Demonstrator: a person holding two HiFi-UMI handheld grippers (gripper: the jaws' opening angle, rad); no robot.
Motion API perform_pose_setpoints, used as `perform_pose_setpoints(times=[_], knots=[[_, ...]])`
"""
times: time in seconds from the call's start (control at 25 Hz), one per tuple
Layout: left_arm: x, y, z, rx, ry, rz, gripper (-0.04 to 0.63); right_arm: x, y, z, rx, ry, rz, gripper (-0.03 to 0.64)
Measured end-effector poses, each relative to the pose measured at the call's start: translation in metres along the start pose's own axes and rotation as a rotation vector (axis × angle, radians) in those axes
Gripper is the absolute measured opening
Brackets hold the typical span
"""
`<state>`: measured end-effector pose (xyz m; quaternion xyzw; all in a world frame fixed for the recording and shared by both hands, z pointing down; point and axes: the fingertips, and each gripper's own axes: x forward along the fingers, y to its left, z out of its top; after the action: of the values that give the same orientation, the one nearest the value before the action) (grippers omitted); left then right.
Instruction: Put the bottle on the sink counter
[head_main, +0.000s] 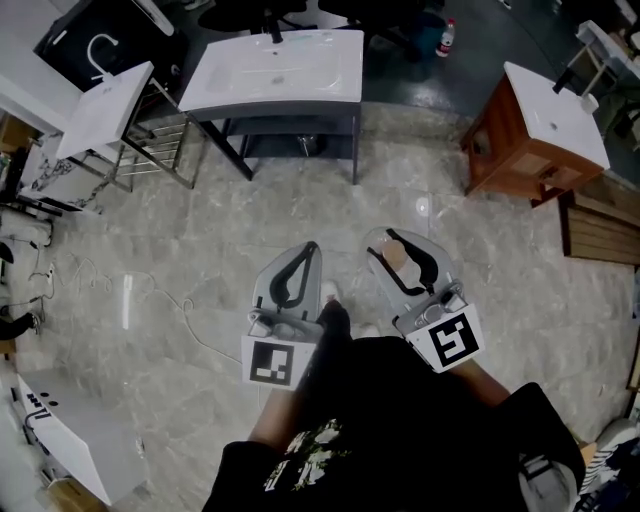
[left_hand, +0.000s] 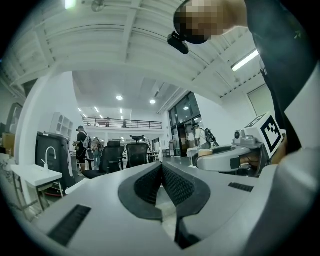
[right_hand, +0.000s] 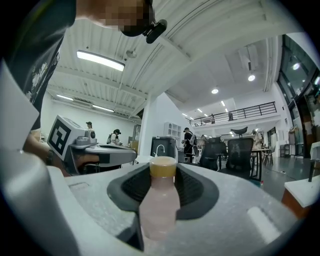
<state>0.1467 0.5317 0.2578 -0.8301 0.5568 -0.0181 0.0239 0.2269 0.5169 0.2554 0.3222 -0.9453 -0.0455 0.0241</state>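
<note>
Right tongs (head_main: 400, 242): clamped on bottle (right_hand: 159, 200), cap pointing forward, apparently for carrying. Left tongs (head_main: 309, 252): closed, empty, seemingly spare. Sink tabletop (head_main: 330, 85): well ahead across floor (head_main: 200, 250); bottle not yet there.

The pale marble floor (head_main: 200, 230) carries a grey-legged sink stand (head_main: 275, 75) and a wooden cabinet (head_main: 520, 150). A thin cable (head_main: 190, 312) trails across its left.

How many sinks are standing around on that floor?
3 clear ones: middle sink on a grey stand, left sink on a metal rack, right sink on a wooden cabinet. More may be hidden.
</note>
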Motion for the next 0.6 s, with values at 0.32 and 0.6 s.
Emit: perform_pose_setpoints(times=[0.32, 0.6], knots=[[0.042, 0.072, 0.011, 0.009, -0.026, -0.059, 0.014, 0.075, -0.022, 0.015, -0.008, -0.016, -0.064, 0.132], [0.07, 0.124, 0.006, 0.006, -0.026, -0.115, 0.014, 0.129, -0.032, 0.014, -0.005, -0.002, -0.116, 0.132]])
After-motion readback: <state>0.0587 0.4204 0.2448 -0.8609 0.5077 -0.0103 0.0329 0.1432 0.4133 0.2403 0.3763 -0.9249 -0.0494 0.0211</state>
